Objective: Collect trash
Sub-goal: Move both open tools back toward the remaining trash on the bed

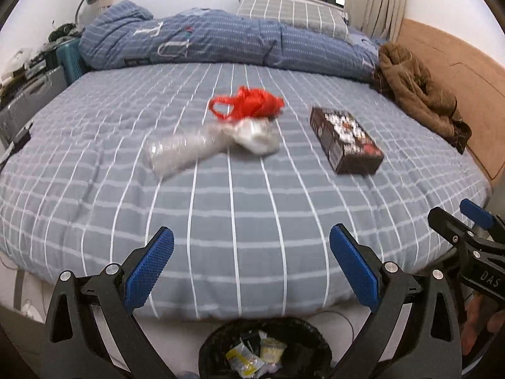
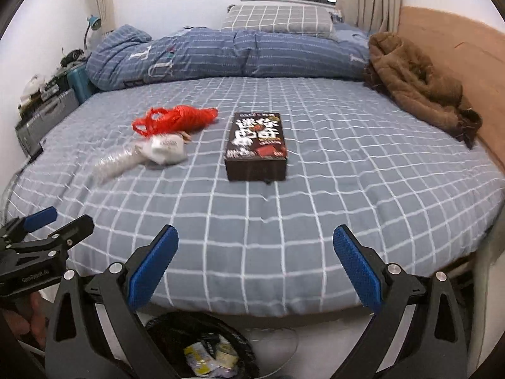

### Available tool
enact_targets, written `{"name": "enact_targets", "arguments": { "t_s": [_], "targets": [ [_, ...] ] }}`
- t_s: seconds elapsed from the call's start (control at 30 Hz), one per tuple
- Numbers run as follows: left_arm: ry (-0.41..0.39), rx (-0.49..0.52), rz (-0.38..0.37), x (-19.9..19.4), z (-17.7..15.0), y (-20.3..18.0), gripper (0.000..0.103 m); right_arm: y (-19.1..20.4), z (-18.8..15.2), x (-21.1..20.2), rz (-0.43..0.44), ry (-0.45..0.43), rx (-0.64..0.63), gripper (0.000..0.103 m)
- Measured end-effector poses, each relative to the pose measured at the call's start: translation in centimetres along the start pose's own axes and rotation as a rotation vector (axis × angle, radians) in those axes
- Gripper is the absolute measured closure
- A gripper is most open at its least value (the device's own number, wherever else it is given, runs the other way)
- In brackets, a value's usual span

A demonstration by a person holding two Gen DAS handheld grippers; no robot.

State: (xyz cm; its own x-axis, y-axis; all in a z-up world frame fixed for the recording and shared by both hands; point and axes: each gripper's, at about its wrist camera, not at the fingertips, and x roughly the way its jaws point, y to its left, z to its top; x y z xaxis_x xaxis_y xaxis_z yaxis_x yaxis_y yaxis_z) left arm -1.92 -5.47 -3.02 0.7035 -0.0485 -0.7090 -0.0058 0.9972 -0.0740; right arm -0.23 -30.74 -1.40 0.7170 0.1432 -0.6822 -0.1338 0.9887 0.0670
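Both claws hang over the near edge of the bed (image 1: 240, 208), jaws spread wide with nothing between them — the left claw (image 1: 251, 246) and the right claw (image 2: 255, 246) side by side, each just catching the other at its frame edge. Below them on the floor stands a black-lined bin (image 1: 265, 347) holding a few wrappers.

The trash lies mid-bed, well apart from the claws: a red bag (image 1: 246, 104), a crumpled white wrapper (image 1: 255, 135) touching it, and a clear bottle (image 1: 183, 151) lying on its side against the wrapper. A dark box (image 2: 257, 145) sits flat to the right, alone.

Nothing stands between claws and trash. Behind are a rolled blue quilt (image 1: 221, 41), a pillow (image 1: 293, 12), a brown coat (image 2: 416, 82) by the headboard — and cluttered cases (image 1: 34, 88) along the left wall.
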Motion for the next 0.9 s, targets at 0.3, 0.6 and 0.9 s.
{"name": "enact_targets", "arguments": {
  "t_s": [0.3, 0.6, 0.9],
  "targets": [
    [-0.019, -0.017, 0.010, 3.0, 4.6, 1.3, 0.006, 0.6, 3.9, 3.2, -0.002, -0.008, -0.012, 0.008],
    [0.013, -0.023, 0.009, 8.7, 8.0, 2.0, 0.006, 1.2, 7.1, 8.8, -0.022, 0.023, -0.041, 0.008],
    [0.041, 0.028, 0.033, 14.1, 9.9, -0.2, 0.006, 0.3, 8.8, 14.2, -0.051, 0.093, -0.038, 0.008]
  ]
}}
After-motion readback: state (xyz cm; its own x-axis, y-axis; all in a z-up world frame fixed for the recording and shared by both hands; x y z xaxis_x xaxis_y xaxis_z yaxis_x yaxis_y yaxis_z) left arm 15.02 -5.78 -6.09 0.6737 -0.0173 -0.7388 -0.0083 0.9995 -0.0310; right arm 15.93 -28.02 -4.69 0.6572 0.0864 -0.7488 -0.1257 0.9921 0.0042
